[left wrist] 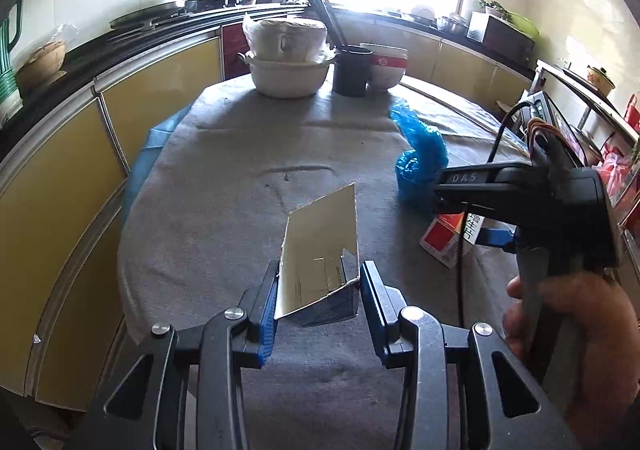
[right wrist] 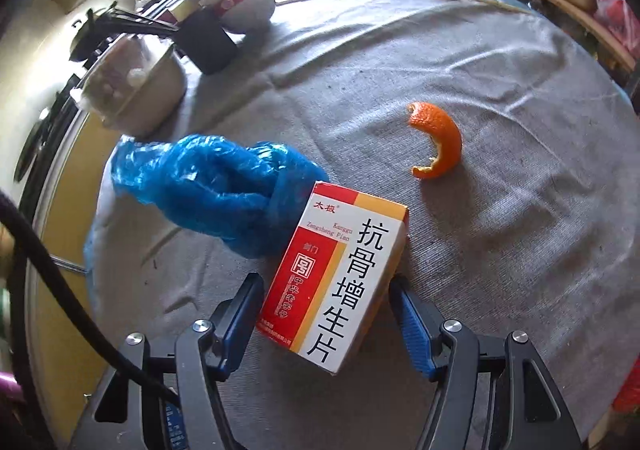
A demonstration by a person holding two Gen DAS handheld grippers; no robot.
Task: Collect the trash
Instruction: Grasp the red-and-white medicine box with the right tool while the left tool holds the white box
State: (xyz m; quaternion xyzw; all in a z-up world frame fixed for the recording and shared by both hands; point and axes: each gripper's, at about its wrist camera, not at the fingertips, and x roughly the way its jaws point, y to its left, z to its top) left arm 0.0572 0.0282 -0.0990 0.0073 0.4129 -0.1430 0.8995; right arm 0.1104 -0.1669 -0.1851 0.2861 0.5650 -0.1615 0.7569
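A torn, open white carton [left wrist: 320,262] lies on the grey tablecloth between the fingers of my left gripper [left wrist: 320,290]; the jaws are open, with small gaps to the carton. A red, yellow and white medicine box [right wrist: 340,274] lies between the open fingers of my right gripper [right wrist: 326,310], not clamped; it also shows in the left wrist view [left wrist: 448,238]. A crumpled blue plastic bag [right wrist: 224,186] lies just beyond the box, also in the left wrist view [left wrist: 420,154]. An orange peel [right wrist: 440,142] lies to the right.
At the far end of the table stand stacked white bowls [left wrist: 290,62], a black cup with chopsticks [left wrist: 350,70] and a red-and-white bowl [left wrist: 386,66]. Yellow kitchen cabinets [left wrist: 60,190] run along the left. Shelves with clutter [left wrist: 592,118] stand on the right.
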